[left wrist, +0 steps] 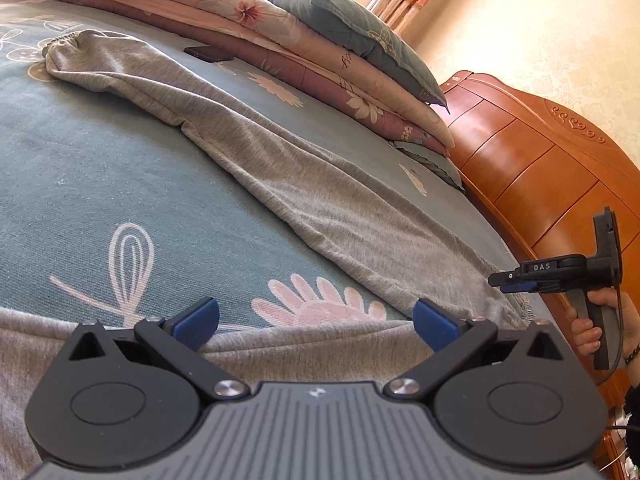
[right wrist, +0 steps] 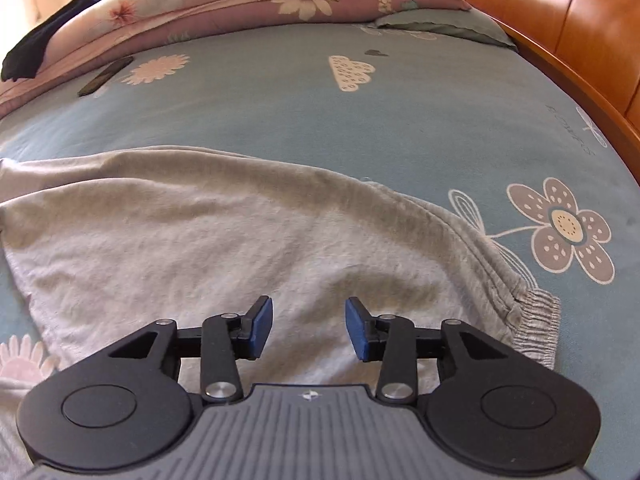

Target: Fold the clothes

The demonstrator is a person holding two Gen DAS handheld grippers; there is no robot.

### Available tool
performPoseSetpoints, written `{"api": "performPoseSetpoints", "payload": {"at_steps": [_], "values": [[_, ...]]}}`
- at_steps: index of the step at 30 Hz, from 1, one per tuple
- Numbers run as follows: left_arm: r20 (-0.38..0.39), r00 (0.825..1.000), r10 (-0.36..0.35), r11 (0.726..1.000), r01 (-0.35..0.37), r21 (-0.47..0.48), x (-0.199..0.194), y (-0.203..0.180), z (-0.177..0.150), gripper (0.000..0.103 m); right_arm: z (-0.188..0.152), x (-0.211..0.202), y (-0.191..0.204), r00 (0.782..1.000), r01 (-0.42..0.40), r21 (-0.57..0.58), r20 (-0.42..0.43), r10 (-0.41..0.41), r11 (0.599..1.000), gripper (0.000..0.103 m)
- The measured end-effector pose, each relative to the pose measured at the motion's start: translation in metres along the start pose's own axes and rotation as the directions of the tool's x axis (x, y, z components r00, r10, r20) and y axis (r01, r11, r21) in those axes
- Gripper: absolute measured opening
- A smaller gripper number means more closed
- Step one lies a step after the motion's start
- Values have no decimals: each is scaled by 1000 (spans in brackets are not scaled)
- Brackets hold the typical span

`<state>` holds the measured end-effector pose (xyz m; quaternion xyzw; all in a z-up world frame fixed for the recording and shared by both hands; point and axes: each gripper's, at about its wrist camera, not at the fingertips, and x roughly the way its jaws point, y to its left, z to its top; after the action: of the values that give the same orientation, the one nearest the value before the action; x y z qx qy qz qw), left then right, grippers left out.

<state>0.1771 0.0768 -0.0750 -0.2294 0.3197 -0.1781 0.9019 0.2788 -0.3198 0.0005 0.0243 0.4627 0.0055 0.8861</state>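
Observation:
Grey sweatpants lie stretched across the blue flowered bedspread, one leg running to a gathered cuff at the far left. My left gripper stands open just above a grey fold near the bed's edge, nothing between its blue pads. In the right wrist view the sweatpants spread flat, with a ribbed elastic cuff at the right. My right gripper hovers over that cloth, jaws apart and empty. The right gripper also shows at the right of the left wrist view, held by a hand.
Folded flowered quilts and a teal pillow are stacked at the far side. A dark phone lies on the bedspread beside them. A black garment rests on the quilts. An orange wooden headboard borders the bed.

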Motion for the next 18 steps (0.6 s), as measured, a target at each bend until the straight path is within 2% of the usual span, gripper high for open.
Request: {"api": "performPoseSetpoints", "payload": {"at_steps": [4,7,8,10,14,18], "values": [[18,1000,10,999,-10,-34,-5,5,3,102,-17,-17,41,992,-124,-82,-18,123,989,45],[30,1000,3,998,-1,-56,-8,7,5,102,-28,-14,74,987,-159,-156,-37,155,975,43],[34,999,1,998,1,-60,-9,8,6,102,-30,-9,81,986,-164,-162,-51,157,973,36],[42,999,1,998,1,-63,-11,8,7,102,-32,1,93,984,-173,-173,-78,162,969,29],[45,999,1,997,2,-78,-11,11,9,102,-37,29,109,972,-210,-149,-134,191,966,28],[50,999,19,996,-15,-85,-12,12,10,102,-28,28,118,967,-242,-112,-106,231,964,28]]}}
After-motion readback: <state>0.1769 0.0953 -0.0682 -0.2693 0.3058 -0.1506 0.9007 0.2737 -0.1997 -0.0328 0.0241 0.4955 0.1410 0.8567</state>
